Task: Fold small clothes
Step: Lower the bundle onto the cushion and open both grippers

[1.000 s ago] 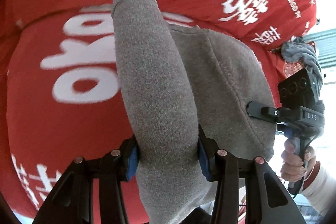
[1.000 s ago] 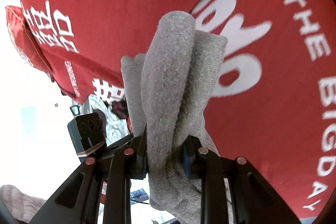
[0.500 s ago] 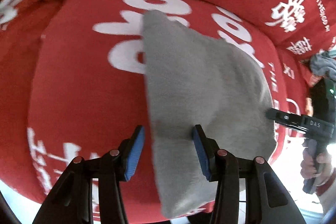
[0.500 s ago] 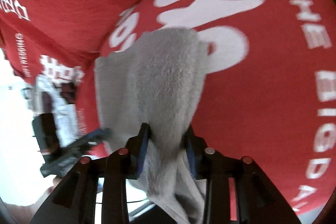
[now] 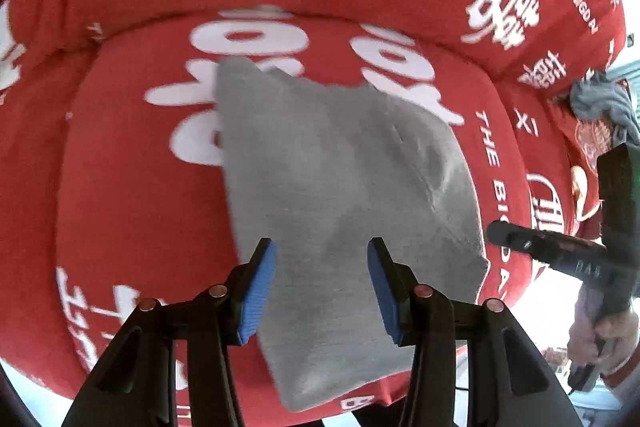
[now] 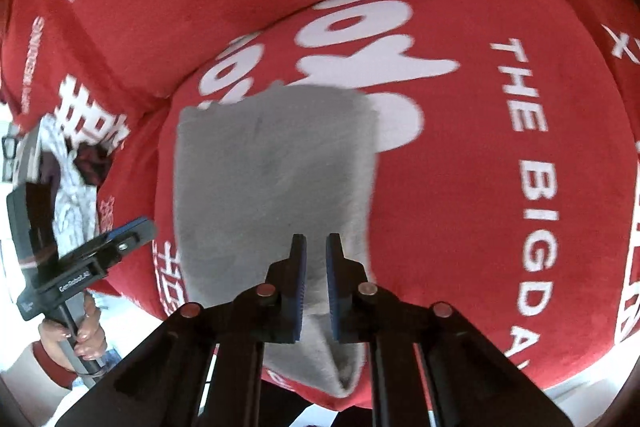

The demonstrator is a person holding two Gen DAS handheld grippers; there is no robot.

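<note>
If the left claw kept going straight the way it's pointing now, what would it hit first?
Most likely the grey cloth, which lies flat on the red cushion right ahead of the open left claw. The cushion sits just beneath it. How far off the cloth is cannot be told.

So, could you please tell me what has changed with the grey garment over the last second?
Both grippers let go of the grey garment: it now lies flat on the red cushion. The left gripper hangs open above it; the right gripper jaws have just closed, nearly shut and empty. The cushion stayed put.
</note>
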